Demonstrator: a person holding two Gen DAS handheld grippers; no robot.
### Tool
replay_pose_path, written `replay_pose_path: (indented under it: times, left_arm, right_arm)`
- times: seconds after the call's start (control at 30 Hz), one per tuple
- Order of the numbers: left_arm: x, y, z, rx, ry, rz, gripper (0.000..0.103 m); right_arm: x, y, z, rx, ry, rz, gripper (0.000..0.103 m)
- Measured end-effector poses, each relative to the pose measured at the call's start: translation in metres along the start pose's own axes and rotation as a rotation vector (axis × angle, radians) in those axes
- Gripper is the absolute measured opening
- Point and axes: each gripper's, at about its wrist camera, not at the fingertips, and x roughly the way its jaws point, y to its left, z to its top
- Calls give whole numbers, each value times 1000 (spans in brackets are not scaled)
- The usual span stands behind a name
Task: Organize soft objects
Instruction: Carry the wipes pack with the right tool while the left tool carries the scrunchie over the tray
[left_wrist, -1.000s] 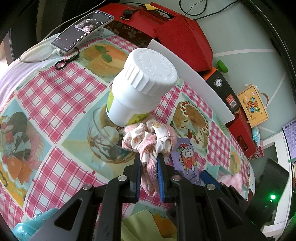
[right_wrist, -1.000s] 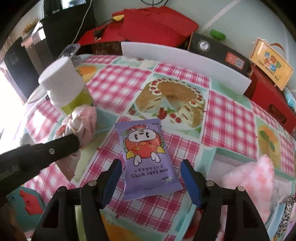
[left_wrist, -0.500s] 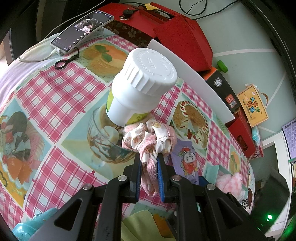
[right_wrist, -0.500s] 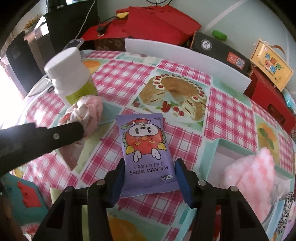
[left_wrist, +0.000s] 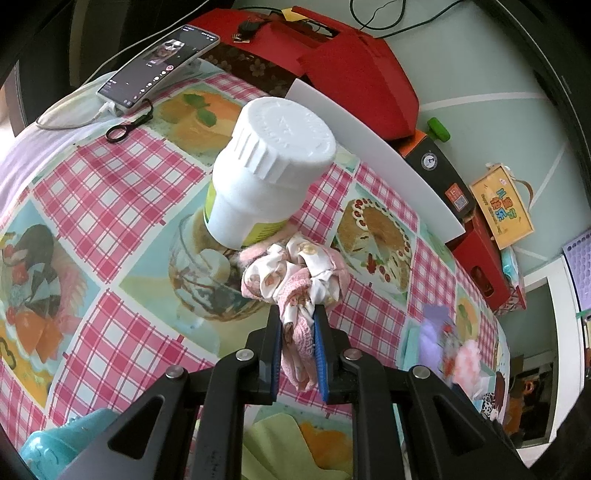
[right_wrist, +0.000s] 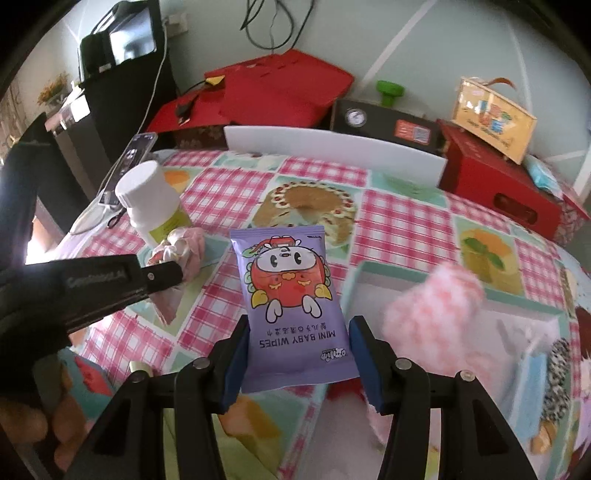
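The left gripper (left_wrist: 298, 334) is clenched on a pink flowered scrunchie (left_wrist: 295, 273), its blue pads pinching the lower folds of the cloth while the bunched top rests against the foot of a white bottle (left_wrist: 264, 177) with a ribbed cap. The right gripper (right_wrist: 295, 341) grasps a purple pack of baby wipes (right_wrist: 291, 295) by its two long edges, the printed end nearest the camera and the pack tilted up off the table (right_wrist: 399, 221), which wears a pink checked cloth with pictures of cakes. From the right wrist view the scrunchie (right_wrist: 183, 243) shows to the left, beside the same bottle (right_wrist: 151, 199), with the left gripper's black arm reaching in over it. Just right of the wipes a fluffy pink thing (right_wrist: 436, 306) sits in a pale tray (right_wrist: 517, 312), blurred. A phone (left_wrist: 159, 66) on its cable and small black scissors (left_wrist: 127, 125) lie at the far left edge of the table, and red boxes (left_wrist: 354, 74) stand behind a white board (left_wrist: 380, 162).
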Motion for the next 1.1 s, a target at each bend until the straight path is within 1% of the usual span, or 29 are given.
replay_pose_path:
  times: [0.2,0.33,0.5,0.7,0.8,0.87,0.97,1.03,1.1]
  left_arm:
    - [-11,-13,-3,33,-21,-20,16]
    - [-20,-32,-9,85,-37,-48,16]
    - [-30,-55,-21,161,-47,-63,16]
    - [-35,-86,-38,257,-42,-80,16]
    - [-36,-103,-48,310,-28,-101,16]
    - [-34,-113,-55,340,-16,-111,16]
    - [-33,-129,-69,398,-4,-99,16]
    - [-33,-143,-81,451,7,-99,16]
    - [-33,-158,-93,504,26,-115,16]
  right_arm:
    - [-27,-23,-11,76,-35,-17,56]
    - [-44,-44,-23,131,-48,-51,56]
    - [-63,-77,-38,215,-52,-94,56]
    - [-82,-127,-63,329,-39,-166,56]
    - [-90,-155,-75,391,-33,-199,56]
    - [-94,-168,-82,414,-32,-214,56]
    - [-99,-186,-90,444,-21,-240,56]
    - [-103,-195,-94,463,-24,-243,56]
    - [-107,-200,-97,478,-23,-239,56]
